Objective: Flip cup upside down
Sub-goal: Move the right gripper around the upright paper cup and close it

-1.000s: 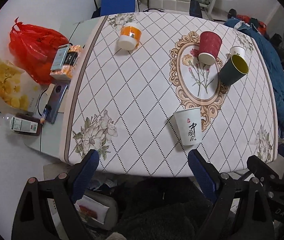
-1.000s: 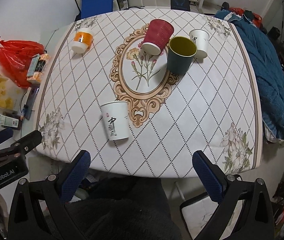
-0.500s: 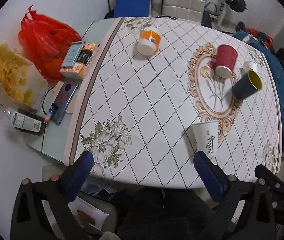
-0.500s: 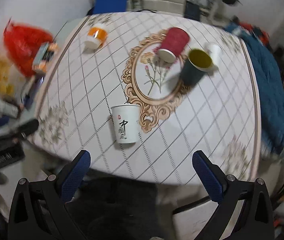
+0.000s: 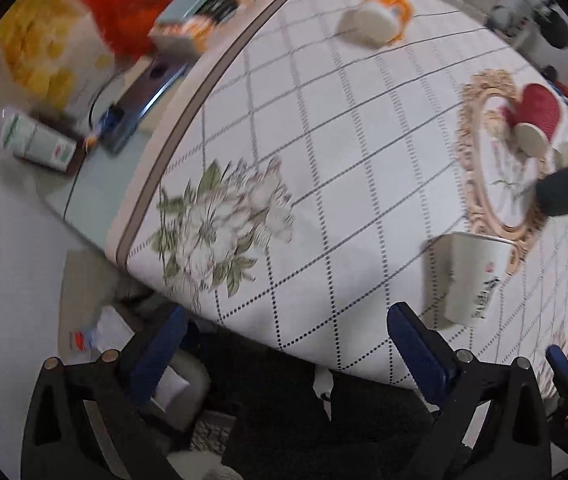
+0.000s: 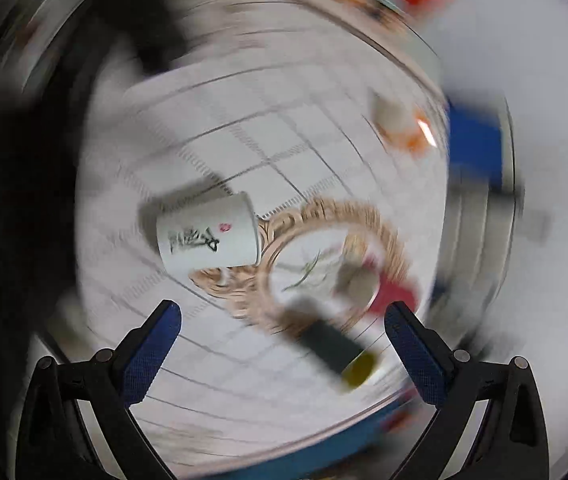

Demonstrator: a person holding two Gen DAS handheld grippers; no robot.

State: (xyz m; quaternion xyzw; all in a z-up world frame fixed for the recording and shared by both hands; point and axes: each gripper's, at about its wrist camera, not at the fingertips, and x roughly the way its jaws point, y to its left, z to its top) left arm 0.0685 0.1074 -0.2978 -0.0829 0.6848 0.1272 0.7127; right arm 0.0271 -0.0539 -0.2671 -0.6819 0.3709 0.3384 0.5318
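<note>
Both grippers' jaws gape wide, empty, above the white cup point(image 6: 208, 236).

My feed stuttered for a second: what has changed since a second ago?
Both grippers swung: the right gripper has rolled hard, its view blurred; the left gripper tilted toward the table's left edge. Both stay open, holding nothing. The white cup and other cups seem unmoved.

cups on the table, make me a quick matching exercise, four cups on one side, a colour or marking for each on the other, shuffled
Column 1
1. cup nearest the left gripper
2. cup on the oval flower motif
3. cup at the far table edge
4. cup at the right

Column 2
A. dark green, yellow inside
B. white, black writing
C. orange band
D. red

Pairs: 1-B, 2-D, 3-C, 4-A
</note>
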